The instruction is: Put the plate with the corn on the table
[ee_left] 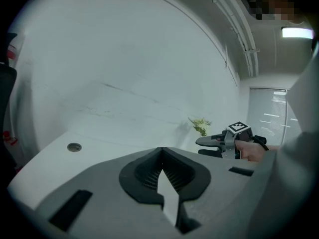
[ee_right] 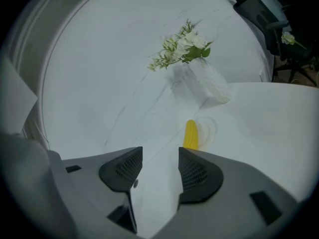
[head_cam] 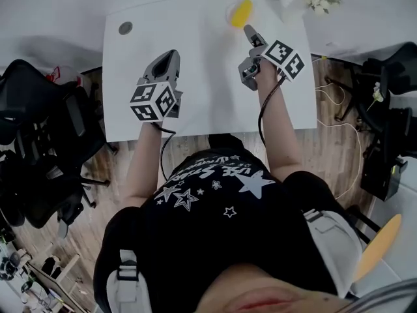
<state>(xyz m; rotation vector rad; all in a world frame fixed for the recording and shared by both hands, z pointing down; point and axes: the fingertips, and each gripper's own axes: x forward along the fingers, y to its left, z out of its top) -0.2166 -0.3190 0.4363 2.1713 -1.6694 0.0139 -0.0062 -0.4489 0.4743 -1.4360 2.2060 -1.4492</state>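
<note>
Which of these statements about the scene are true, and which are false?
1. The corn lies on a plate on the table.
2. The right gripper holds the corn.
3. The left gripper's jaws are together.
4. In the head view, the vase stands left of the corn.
1. True. The corn lies on a clear plate on the table.
2. False. The right gripper has its jaws apart with nothing between them. The corn lies beyond them.
3. True. The left gripper has its jaws together and holds nothing.
4. False. The vase stands right of the corn.
</note>
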